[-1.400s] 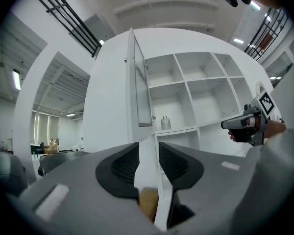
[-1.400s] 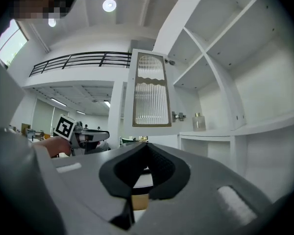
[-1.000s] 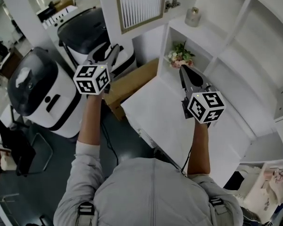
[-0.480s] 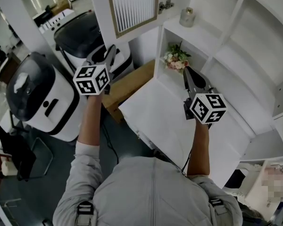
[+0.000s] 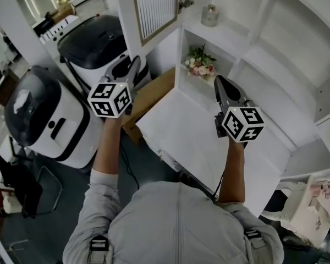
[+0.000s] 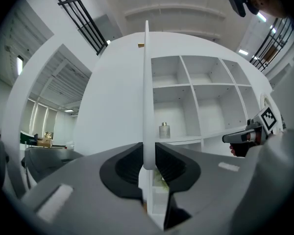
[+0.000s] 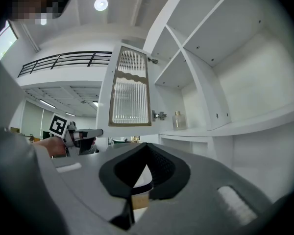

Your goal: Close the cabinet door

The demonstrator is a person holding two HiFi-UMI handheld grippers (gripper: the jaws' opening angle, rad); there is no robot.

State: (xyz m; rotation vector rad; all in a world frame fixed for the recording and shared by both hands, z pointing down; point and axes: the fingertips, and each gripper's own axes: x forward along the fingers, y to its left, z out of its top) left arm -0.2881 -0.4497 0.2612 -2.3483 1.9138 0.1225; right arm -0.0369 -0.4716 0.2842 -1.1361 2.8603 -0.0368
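Observation:
The cabinet door (image 5: 154, 7), white with a ribbed glass panel, stands swung open from the shelf unit (image 5: 253, 43). In the left gripper view its free edge (image 6: 147, 92) runs straight up out of the gap of my left gripper (image 6: 148, 156). Those jaws are closing, with the door's lower edge between them and the pads close along both its faces. In the head view the left gripper (image 5: 135, 60) is just below the door's lower corner. My right gripper (image 5: 217, 80) hovers shut and empty over the white counter (image 5: 209, 142), pointing at the shelves, with the door (image 7: 130, 89) to its left.
A glass bottle (image 5: 209, 15) and a small bunch of flowers (image 5: 201, 64) stand on the shelves behind the door. Below the left gripper lies a brown cardboard box (image 5: 151, 95). Two large black-and-white machines (image 5: 41, 114) (image 5: 102, 40) stand on the floor at the left.
Both grippers have moved a little toward the cabinet. The left gripper's jaws have narrowed and now sit nearer the door's lower corner. The door has not swung.

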